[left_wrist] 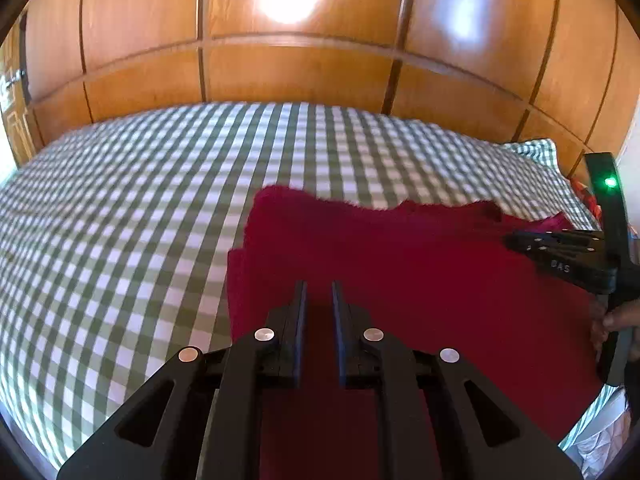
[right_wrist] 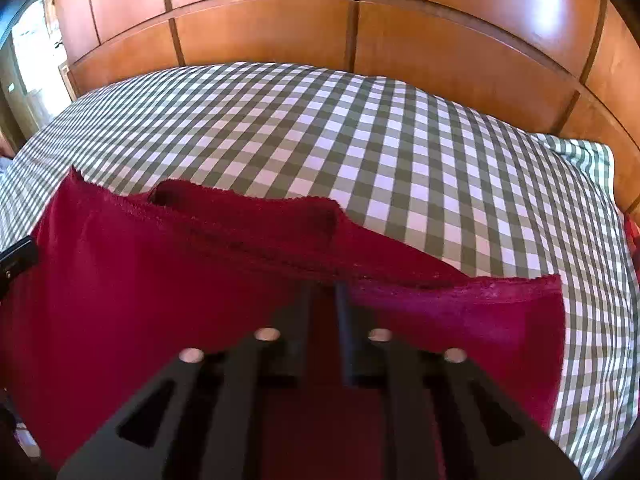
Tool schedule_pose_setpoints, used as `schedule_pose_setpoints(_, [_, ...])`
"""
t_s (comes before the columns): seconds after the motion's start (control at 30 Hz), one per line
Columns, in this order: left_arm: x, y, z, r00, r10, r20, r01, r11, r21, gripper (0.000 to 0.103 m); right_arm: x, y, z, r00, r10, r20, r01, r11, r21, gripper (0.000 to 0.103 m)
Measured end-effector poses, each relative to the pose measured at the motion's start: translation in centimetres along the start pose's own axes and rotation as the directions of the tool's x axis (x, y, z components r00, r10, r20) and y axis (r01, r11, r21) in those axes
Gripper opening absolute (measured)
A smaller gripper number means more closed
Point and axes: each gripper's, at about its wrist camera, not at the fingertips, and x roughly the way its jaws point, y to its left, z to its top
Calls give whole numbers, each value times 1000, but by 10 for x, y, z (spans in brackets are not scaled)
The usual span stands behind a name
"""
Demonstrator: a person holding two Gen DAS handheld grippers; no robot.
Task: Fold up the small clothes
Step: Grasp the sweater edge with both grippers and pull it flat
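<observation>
A dark red garment (left_wrist: pixel 400 264) lies spread on a bed with a green and white checked sheet (left_wrist: pixel 140 200). My left gripper (left_wrist: pixel 319 286) hovers over the garment's near left part, jaws a small gap apart, nothing between them. My right gripper (left_wrist: pixel 516 240) shows at the right, its tips at the garment's far right edge. In the right wrist view the garment (right_wrist: pixel 160 280) has its far edge lifted and curled, and my right gripper (right_wrist: pixel 324 288) has its fingertips at that raised edge; whether it pinches the cloth is unclear.
A wooden panelled headboard (left_wrist: pixel 300 72) runs behind the bed. A pillow in the same checked fabric (right_wrist: pixel 580 156) lies at the far right. Bare checked sheet (right_wrist: pixel 280 120) stretches beyond and left of the garment.
</observation>
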Motion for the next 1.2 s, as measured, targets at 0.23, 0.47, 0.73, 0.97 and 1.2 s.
schedule_pose_setpoints(0.23, [14,10,-11,999,11,-35,-13,999,-46,10,-16,-1,3,997,-39,65,39,999,6,0])
schedule_pose_setpoints(0.47, [16,22,-11,999,-6,-42,0,992,-125,10,-24,-9,16,993,-39,114,31,997,70,0])
schedule_pose_setpoints(0.73, [-6,5,31,994,-84,67,86,996,-32,46,1,-22,-5,997,2,73,-12,989,145,0])
schedule_pose_setpoints(0.97, [68,-16,36,992,42,-117,-29,993,115,0,-12,-17,0,991,-33,127,17,991,130,0])
schedule_pose_setpoints(1.2, [75,21,25,994,-43,-98,32,994,-108,1,18,-27,2,995,-53,83,37,981,190,0])
